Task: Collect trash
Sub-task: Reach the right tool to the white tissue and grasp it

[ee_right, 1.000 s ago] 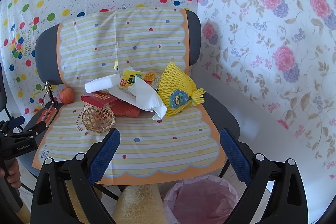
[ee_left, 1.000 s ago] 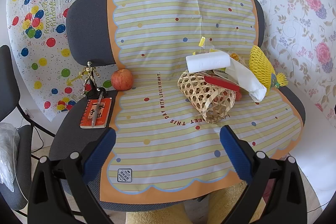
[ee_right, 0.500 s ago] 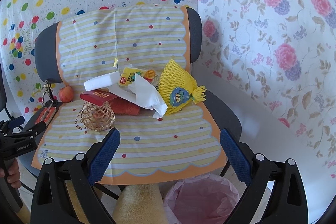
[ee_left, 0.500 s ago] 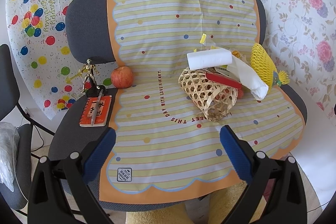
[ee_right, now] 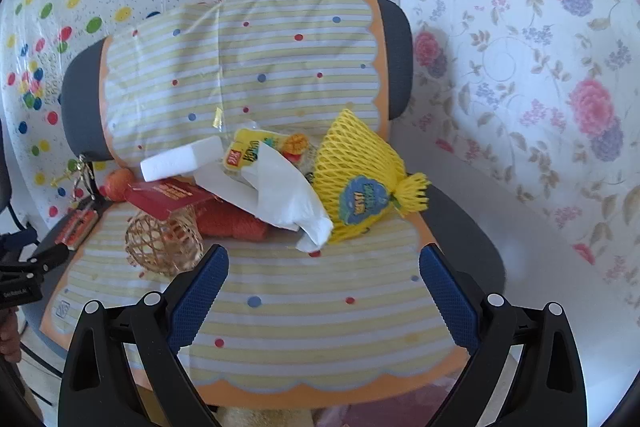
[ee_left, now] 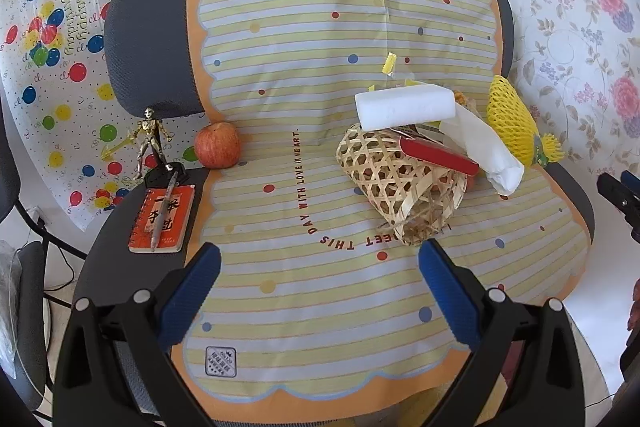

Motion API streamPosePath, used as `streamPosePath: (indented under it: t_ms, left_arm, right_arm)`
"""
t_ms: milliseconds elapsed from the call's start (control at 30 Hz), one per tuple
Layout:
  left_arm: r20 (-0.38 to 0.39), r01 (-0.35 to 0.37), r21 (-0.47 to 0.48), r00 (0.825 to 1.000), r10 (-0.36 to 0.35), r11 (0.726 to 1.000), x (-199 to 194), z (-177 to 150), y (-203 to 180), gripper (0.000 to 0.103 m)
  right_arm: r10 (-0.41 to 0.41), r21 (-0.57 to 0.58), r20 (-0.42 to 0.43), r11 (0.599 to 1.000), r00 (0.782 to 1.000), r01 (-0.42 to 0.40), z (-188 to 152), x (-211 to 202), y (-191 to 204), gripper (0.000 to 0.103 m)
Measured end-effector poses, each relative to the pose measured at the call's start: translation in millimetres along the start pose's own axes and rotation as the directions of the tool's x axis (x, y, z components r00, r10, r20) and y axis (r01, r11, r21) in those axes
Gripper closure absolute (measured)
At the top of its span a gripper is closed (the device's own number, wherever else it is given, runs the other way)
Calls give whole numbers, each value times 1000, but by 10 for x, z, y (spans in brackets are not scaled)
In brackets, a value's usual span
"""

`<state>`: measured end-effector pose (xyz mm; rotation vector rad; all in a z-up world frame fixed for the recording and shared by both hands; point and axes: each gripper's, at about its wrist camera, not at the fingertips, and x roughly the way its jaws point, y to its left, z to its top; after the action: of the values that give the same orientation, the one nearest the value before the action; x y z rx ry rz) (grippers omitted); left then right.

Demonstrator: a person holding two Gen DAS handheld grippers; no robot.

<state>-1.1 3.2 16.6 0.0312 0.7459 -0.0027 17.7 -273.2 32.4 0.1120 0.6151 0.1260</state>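
Since the earlier frames both views had drawn nearer the chair, the heap of trash looming larger and the pink bin bag nearly gone under the right view's lower edge. From the left wrist: the left gripper (ee_left: 319, 287) stood wide open and empty above the striped cloth (ee_left: 304, 307), bare cloth before its fingers; the woven basket (ee_left: 400, 187) lay on its side just beyond the right finger, a white block (ee_left: 404, 105) and red card (ee_left: 438, 155) atop it; apple (ee_left: 218, 145), figurine (ee_left: 150, 141) and notebook (ee_left: 162, 219) sat well left, off the cloth. From the right wrist: the right gripper (ee_right: 323, 291) gaped wide, holding nothing; tissue (ee_right: 290, 195) and yellow net (ee_right: 360, 179) lay just ahead, clear cloth reaching to the seat's front edge.
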Motion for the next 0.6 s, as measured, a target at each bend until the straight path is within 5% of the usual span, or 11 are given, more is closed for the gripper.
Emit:
streamPosePath:
  t_ms: [333,500,600]
  left_arm:
    - [41,-68,-65,997,70,996,345,373,98,7]
    - [0,-97,-57,995,97,994,570,524,170,7]
    - [-5,-90,-40,996,90,995,647,542,169,7]
  right_arm:
    - [68,-135,-120,987,990,-84,309,898,127,9]
    - [81,-244,-140,963,987,-113,475,1269,234,15]
    - [70,-300,-156,947,985,-115,554,1492,301,29]
